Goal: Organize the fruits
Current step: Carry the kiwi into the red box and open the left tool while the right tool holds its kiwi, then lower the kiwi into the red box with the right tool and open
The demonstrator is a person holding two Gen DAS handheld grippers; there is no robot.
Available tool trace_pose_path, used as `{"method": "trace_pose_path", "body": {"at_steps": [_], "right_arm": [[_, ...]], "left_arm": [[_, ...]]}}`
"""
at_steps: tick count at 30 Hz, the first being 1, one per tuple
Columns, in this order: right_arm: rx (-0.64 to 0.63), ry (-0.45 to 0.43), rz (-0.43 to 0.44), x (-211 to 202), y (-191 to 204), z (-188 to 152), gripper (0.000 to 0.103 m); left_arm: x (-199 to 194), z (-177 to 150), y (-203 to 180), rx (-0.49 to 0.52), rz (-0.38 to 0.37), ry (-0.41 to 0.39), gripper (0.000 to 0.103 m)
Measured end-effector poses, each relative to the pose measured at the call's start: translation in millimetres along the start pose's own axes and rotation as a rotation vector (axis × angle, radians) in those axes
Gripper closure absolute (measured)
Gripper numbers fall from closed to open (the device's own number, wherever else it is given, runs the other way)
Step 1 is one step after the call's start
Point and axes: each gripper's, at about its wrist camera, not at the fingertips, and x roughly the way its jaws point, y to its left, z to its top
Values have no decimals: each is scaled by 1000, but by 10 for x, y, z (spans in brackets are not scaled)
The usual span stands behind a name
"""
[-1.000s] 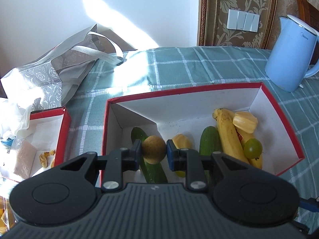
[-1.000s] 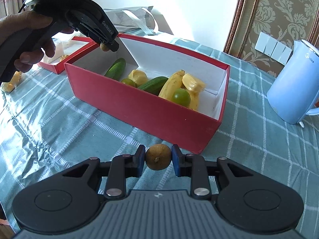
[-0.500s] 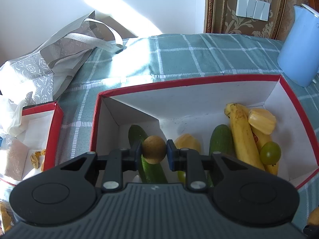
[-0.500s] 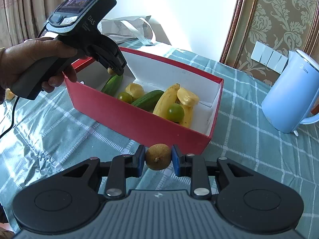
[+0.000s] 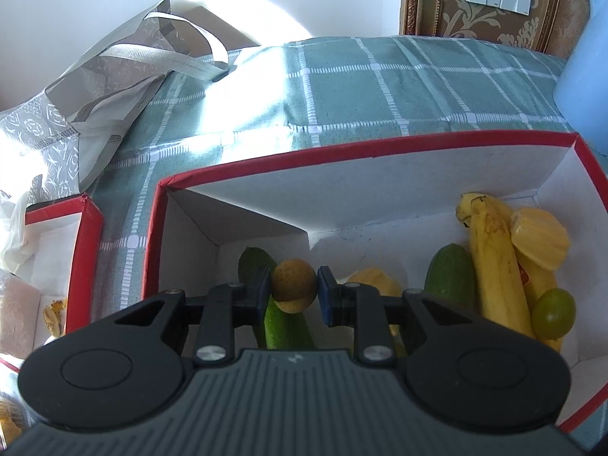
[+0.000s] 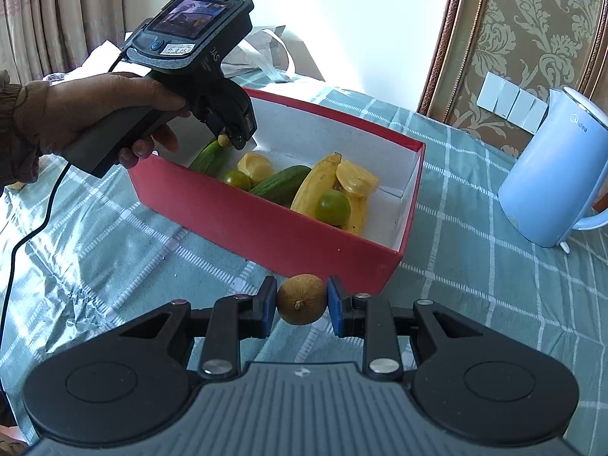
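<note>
Over the red cardboard box [image 6: 266, 224]: both grippers pinching small round brown fruits.
Left gripper [image 5: 293, 292] clamps a matte, dimpled fruit [image 5: 293, 291] above the glossy cucumber [image 5: 283, 323] at the box's left end, lower and further in than 1 s ago. Right gripper [image 6: 300, 300] pinches its fruit [image 6: 301, 298] over the checked green cloth [image 6: 475, 285], short of the box wall. Kettle [image 5: 585, 87] cut off at frame edge; left bin contents [image 5: 53, 304] unreadable.
</note>
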Motion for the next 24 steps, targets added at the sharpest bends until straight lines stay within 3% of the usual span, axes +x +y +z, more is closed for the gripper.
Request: {"method": "trace_pose_path", "body": {"at_steps": [11, 18, 24], "right_arm": [[2, -12, -3, -70, -11, 67, 76], [-17, -72, 5, -175, -17, 338, 76], [-27, -111, 9, -201, 31, 514, 76]], "left_arm": [[-75, -5, -36, -6, -4, -49, 50], [-643, -56, 102, -19, 18, -190, 30], [-1051, -309, 235, -63, 91, -221, 25]]}}
